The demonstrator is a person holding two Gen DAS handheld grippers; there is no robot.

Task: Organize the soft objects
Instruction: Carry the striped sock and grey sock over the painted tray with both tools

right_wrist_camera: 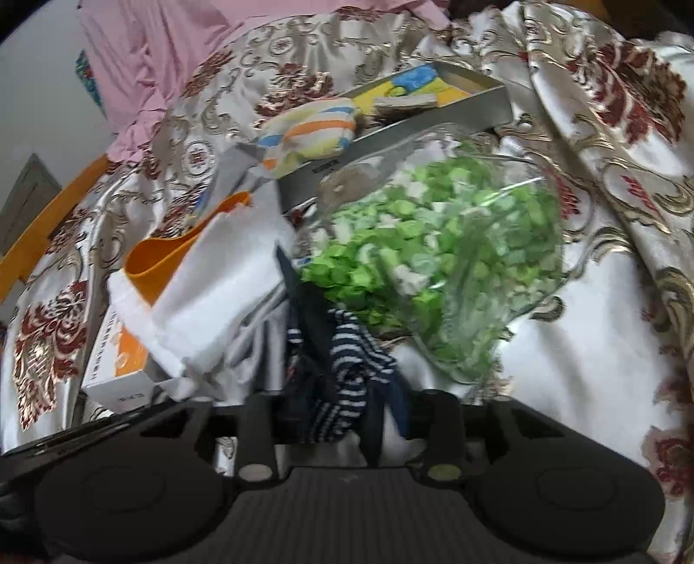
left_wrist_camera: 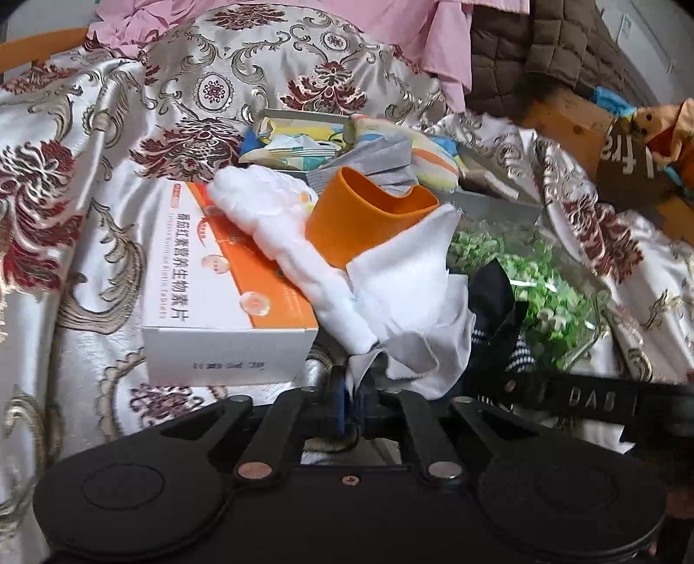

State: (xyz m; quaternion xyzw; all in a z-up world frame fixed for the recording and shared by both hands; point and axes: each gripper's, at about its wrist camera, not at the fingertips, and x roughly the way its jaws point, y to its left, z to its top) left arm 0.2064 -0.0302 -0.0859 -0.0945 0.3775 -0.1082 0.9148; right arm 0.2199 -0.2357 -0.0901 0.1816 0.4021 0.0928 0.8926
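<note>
Gripping: left tool (left_wrist_camera: 358,390) pinched tight on a corner of the white cloth (left_wrist_camera: 403,299), ready to lift it off the pile.
Right tool (right_wrist_camera: 334,416): partly closed around the striped sock (right_wrist_camera: 351,382); firm pinch or loose, cannot tell.
Pile: mid-bed on the brocade cover (left_wrist_camera: 65,243); cloth draped over the orange cup (left_wrist_camera: 360,212) and the box (left_wrist_camera: 225,303), so pulling could tip the cup.
Bag (right_wrist_camera: 438,260): green bits, just beside the sock.

This looks like a lived-in home, likely a bedroom or sitting corner. A glossy cream brocade cover with dark red flowers (left_wrist_camera: 86,182) drapes the furniture, with a pink cotton sheet (left_wrist_camera: 416,30) and brown quilted blanket (left_wrist_camera: 533,47) heaped behind.
</note>
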